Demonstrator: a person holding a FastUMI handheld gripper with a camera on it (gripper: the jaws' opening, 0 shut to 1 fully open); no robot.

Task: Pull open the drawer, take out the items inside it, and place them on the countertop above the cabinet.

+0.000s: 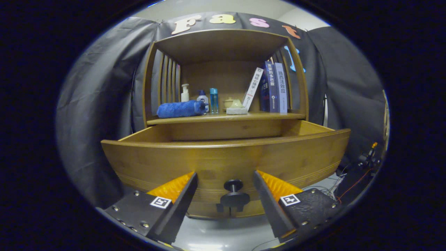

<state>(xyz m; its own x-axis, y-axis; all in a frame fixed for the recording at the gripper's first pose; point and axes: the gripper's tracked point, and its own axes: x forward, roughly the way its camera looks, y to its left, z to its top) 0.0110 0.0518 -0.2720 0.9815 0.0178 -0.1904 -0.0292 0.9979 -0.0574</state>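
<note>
**Colours in front of you**

You face a honey-brown wooden drawer (223,160) with a black round knob (233,185). Above it lie a royal-blue rolled towel (180,109), a white pump bottle (185,93), a clear-blue slim bottle (213,100) and navy-spined books (275,87).

A rolled blue towel (181,109) lies on the shelf, and a white pump bottle (185,93) stands behind it. Beside them stand a small blue-capped bottle (203,98) and a clear blue bottle (213,100). A pale teapot (232,103) sits on a grey block (237,111). Three books (272,88) stand against the slatted side, the white one leaning.
</note>
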